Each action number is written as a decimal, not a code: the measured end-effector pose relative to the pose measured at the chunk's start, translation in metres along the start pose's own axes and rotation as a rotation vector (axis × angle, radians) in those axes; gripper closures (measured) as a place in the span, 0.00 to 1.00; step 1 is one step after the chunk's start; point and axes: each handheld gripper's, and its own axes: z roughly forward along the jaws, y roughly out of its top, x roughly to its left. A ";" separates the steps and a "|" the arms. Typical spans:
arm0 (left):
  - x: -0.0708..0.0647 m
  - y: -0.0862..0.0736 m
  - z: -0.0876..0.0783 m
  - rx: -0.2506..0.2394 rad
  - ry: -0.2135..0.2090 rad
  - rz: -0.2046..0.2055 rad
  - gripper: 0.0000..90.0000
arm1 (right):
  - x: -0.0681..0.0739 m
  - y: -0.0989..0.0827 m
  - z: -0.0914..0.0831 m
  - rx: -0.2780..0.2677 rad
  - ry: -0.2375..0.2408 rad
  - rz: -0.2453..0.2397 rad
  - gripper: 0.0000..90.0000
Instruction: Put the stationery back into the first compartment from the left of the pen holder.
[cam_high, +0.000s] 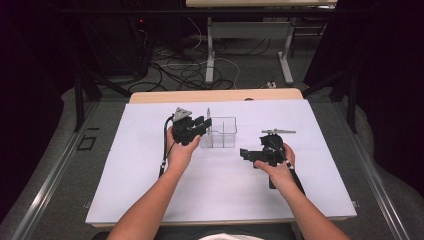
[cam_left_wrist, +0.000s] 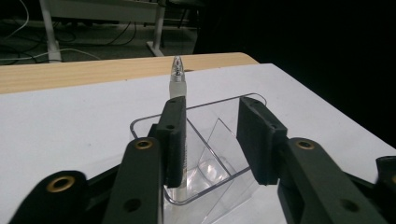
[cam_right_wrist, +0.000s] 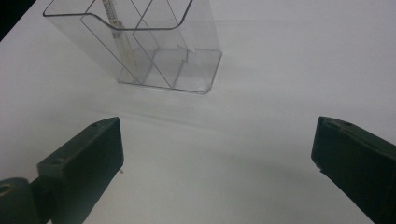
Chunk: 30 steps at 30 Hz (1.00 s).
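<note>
Unlabelled pen (cam_left_wrist: 177, 77) upright in clear organizer (cam_left_wrist: 212, 179); left gripper (cam_left_wrist: 212, 140) fingers parted, right gripper (cam_right_wrist: 217, 154) fingers wide, both empty.

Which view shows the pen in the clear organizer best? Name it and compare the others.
The left gripper view: the pen stands upright and close in the clear organizer, tip up, beside one finger of the left gripper. The high view shows it as a thin sliver; the right gripper view shows its barrel through the wall.
</note>
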 end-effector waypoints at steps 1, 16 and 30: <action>0.000 0.001 -0.001 -0.003 -0.001 0.001 0.64 | 0.000 0.000 0.000 -0.002 0.001 0.007 0.02; 0.002 0.005 -0.031 0.018 0.017 0.108 0.40 | -0.003 0.001 -0.001 -0.006 -0.006 0.013 0.02; 0.001 -0.007 -0.057 0.077 -0.039 0.071 0.18 | -0.006 0.001 -0.003 -0.009 -0.013 0.020 0.03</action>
